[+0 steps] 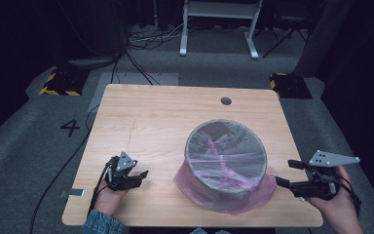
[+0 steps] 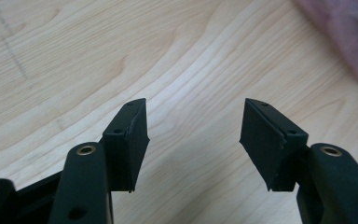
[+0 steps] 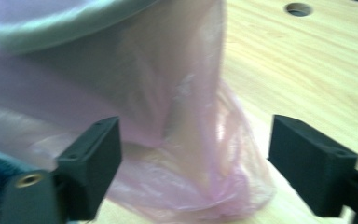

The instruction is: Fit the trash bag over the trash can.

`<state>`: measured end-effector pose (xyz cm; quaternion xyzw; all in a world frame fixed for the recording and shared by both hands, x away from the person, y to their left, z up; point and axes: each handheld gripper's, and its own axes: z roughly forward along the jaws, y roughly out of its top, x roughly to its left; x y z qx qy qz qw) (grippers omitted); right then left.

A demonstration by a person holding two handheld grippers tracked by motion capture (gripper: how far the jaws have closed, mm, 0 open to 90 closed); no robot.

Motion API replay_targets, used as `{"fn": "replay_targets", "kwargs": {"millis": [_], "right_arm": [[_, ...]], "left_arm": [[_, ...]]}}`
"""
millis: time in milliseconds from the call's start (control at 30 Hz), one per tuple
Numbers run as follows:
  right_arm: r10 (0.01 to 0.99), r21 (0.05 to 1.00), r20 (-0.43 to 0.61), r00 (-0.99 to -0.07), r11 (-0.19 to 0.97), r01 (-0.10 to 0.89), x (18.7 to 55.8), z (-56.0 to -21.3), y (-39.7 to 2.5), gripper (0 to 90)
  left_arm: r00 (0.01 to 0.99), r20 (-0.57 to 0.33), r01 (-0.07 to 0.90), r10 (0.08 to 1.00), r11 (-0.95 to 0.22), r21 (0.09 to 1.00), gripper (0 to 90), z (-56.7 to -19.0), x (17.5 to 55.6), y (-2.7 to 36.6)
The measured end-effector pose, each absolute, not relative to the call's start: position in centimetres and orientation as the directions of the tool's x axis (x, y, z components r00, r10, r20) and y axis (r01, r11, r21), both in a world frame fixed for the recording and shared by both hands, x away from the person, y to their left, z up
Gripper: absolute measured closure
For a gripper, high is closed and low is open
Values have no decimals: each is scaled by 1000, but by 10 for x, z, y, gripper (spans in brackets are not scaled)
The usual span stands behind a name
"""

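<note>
A round grey bin (image 1: 225, 155) lined with a thin pink plastic bag (image 1: 225, 197) stands on the right half of the wooden table (image 1: 151, 122). The bag hangs over the rim and spreads onto the tabletop. My left gripper (image 1: 143, 175) rests low near the table's front left, open, with bare wood between its jaws (image 2: 193, 135); the pink bag (image 2: 349, 37) is off to its upper right. My right gripper (image 1: 288, 174) is open beside the bin's right side, level with the bag's loose skirt (image 3: 186, 154), which lies between and beyond its jaws.
A round cable hole (image 1: 226, 101) sits near the table's far edge. Beyond the table are a white desk frame (image 1: 219, 24), cables on the grey floor, and yellow-black striped bases (image 1: 61, 83). A "4" is marked on the floor at left.
</note>
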<state>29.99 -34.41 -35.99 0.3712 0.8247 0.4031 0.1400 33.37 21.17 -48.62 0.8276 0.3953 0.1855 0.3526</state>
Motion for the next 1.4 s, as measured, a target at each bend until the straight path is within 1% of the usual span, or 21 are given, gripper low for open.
{"fn": "replay_targets", "kwargs": {"millis": [100, 167, 267, 367, 433, 500, 567, 600, 633, 667, 700, 733, 833, 867, 900, 933, 1033, 1100, 1167, 1267, 1400], "right_arm": [[753, 753, 58, -655, 398, 524, 307, -351, -344, 155], [752, 765, 62, -657, 387, 515, 310, -344, -344, 147], [726, 778, 47, -686, 404, 481, 314, -333, -343, 145], [700, 808, 64, -712, 382, 448, 319, -325, -343, 148], [701, 821, 79, -709, 357, 445, 323, -321, -337, 156], [687, 827, 73, -723, 364, 429, 327, -316, -330, 197], [675, 833, 54, -736, 376, 406, 329, -311, -322, 209], [665, 837, 35, -746, 388, 386, 330, -308, -317, 239], [653, 840, 17, -757, 401, 365, 331, -306, -314, 287], [650, 837, 13, -760, 408, 363, 332, -304, -311, 313], [649, 826, 34, -760, 410, 387, 333, -303, -307, 319], [642, 819, 36, -766, 421, 391, 335, -300, -302, 304], [629, 829, 2, -777, 434, 354, 339, -293, -290, 295], [629, 827, 17, -777, 428, 364, 340, -292, -287, 281], [640, 823, 54, -766, 406, 397, 341, -292, -284, 272], [642, 824, 65, -764, 397, 404, 342, -292, -282, 275], [607, 834, 43, -794, 416, 363, 346, -288, -270, 306], [585, 836, 23, -811, 433, 336, 347, -286, -260, 343], [576, 832, 16, -817, 445, 330, 348, -284, -250, 342], [565, 834, 5, -825, 452, 315, 350, -283, -232, 305], [559, 852, 35, -829, 417, 317, 352, -283, -209, 263]], "left_arm": [[611, 39, 532, 790, -447, 719, 408, -490, 338, 214], [604, 40, 540, 796, -446, 713, 404, -491, 340, 214], [599, 42, 554, 799, -452, 699, 392, -496, 344, 215], [598, 29, 557, 801, -441, 704, 386, -498, 345, 216], [598, 28, 555, 801, -439, 707, 385, -498, 345, 216], [598, 19, 549, 801, -427, 719, 385, -500, 345, 217], [600, 3, 543, 800, -410, 733, 384, -503, 346, 219], [599, -2, 542, 801, -404, 737, 380, -503, 345, 220], [599, -3, 541, 800, -403, 738, 378, -504, 345, 220], [599, 3, 540, 800, -407, 737, 378, -503, 345, 220], [598, 2, 541, 802, -405, 737, 378, -503, 344, 220], [597, 2, 541, 802, -405, 737, 378, -503, 344, 220], [596, -3, 544, 803, -401, 737, 374, -504, 344, 220], [596, -3, 544, 803, -401, 737, 374, -504, 344, 220], [595, -5, 545, 803, -399, 737, 373, -504, 344, 220], [596, -5, 545, 803, -399, 737, 373, -504, 344, 220], [595, -5, 545, 804, -399, 737, 372, -504, 344, 220], [596, -5, 545, 803, -399, 737, 372, -504, 344, 220], [595, -5, 545, 804, -399, 738, 372, -504, 344, 220], [593, -8, 547, 805, -395, 738, 372, -504, 343, 220], [592, -8, 547, 806, -395, 738, 372, -504, 343, 220]]}}
